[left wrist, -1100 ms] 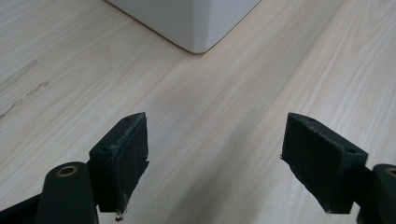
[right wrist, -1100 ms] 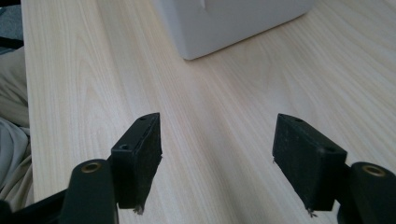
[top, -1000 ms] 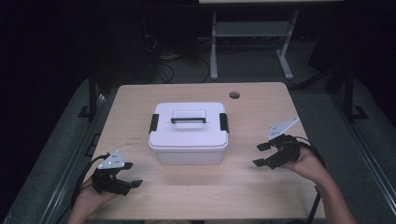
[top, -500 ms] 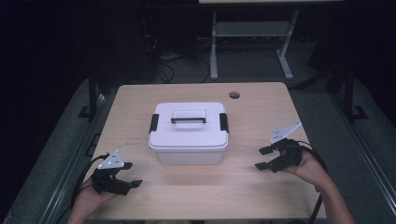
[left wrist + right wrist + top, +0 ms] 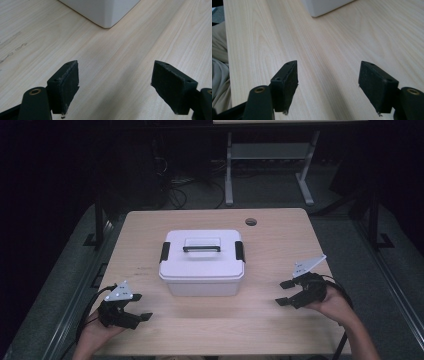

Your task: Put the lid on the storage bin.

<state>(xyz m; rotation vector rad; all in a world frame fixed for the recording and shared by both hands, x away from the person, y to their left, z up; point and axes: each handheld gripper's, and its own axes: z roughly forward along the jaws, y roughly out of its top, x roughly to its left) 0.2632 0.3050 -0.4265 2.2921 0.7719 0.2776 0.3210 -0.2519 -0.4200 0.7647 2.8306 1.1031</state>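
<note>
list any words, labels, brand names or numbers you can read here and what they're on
No readable text in these pictures.
The white lidded box shows no label or brand on its lid or front wall.
The grey plates on the left gripper and right gripper carry small dark dots, not letters.
Faint dark marks on the wooden table left of the box are too small and blurred to read.
</note>
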